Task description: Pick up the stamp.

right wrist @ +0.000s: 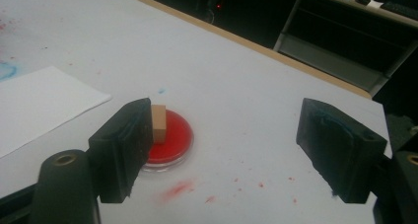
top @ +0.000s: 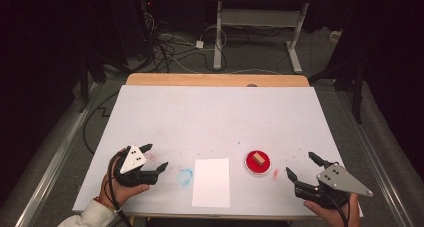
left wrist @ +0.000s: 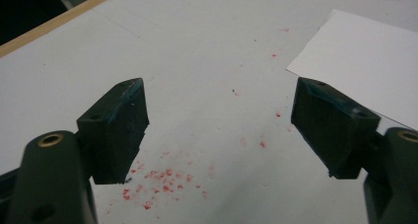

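A small wooden block [top: 258, 158] stands on a round red ink pad [top: 258, 163] right of the table's middle, near the front; in the right gripper view the block [right wrist: 158, 123] and pad [right wrist: 170, 137] sit just past the left jaw. A white paper sheet [top: 211, 182] lies left of the pad, and its corner [left wrist: 365, 56] shows in the left gripper view. My left gripper [top: 153, 158] rests at the front left, open and empty, over red specks. My right gripper [top: 303, 166] is held at the front right, open and empty, a little right of the pad.
The table is covered by a large white sheet [top: 215, 117] with a wooden edge [top: 215, 79] at the back. A faint blue ring stain [top: 184, 176] lies left of the paper, and a red smear [top: 275, 173] sits beside the pad. Cables and another table's legs are on the floor beyond.
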Tool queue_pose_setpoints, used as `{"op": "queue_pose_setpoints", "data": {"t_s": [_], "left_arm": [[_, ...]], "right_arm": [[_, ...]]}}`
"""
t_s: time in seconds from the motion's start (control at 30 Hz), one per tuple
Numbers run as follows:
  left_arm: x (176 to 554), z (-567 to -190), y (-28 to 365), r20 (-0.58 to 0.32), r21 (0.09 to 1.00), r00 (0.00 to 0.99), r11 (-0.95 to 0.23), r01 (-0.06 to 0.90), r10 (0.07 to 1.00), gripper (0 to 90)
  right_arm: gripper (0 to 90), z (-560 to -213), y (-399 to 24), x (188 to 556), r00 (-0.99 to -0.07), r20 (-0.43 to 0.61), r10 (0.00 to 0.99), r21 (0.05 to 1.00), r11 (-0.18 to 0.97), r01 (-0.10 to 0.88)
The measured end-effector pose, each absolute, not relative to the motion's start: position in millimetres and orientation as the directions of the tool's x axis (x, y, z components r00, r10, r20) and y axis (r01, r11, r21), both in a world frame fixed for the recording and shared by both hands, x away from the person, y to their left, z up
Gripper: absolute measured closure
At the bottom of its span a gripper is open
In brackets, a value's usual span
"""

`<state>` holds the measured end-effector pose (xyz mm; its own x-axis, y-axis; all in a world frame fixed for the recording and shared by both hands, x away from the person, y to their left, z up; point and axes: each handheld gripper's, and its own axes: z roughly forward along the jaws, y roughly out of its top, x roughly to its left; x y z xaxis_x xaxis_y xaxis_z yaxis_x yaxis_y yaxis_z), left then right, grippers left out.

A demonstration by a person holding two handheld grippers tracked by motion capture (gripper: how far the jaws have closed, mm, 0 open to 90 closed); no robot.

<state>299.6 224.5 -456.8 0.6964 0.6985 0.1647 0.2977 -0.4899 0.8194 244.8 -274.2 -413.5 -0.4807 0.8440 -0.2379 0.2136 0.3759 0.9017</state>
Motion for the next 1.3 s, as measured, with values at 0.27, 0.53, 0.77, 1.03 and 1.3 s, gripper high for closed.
{"op": "queue_pose_setpoints", "data": {"t_s": [0.27, 0.53, 0.77, 1.03, 1.3], "left_arm": [[299.1, -458.3, 225.0, 0.166, 0.816, 0.7, -0.495, 0.298, 0.694, 21.4], [298.5, -458.1, 224.9, 0.182, 0.818, 0.703, -0.502, 0.279, 0.688, 21.4], [298.0, -459.1, 224.4, 0.172, 0.814, 0.705, -0.503, 0.292, 0.688, 21.4], [297.3, -459.3, 224.5, 0.175, 0.811, 0.704, -0.506, 0.293, 0.689, 21.3], [297.1, -459.8, 224.1, 0.177, 0.807, 0.706, -0.512, 0.295, 0.686, 21.3]], "right_arm": [[23.4, -415.3, -274.3, 242.7, -0.494, -0.246, 0.834, 0.895, 0.391, 0.215], [24.4, -413.6, -272.9, 244.1, -0.519, -0.242, 0.82, 0.89, 0.401, 0.219], [24.9, -411.1, -268.9, 246.0, -0.523, -0.246, 0.816, 0.884, 0.41, 0.224], [25.8, -402.2, -267.2, 251.4, -0.546, -0.228, 0.806, 0.877, 0.414, 0.246], [34.3, -393.1, -254.5, 270.8, -0.596, -0.152, 0.788, 0.826, 0.432, 0.361]]}}
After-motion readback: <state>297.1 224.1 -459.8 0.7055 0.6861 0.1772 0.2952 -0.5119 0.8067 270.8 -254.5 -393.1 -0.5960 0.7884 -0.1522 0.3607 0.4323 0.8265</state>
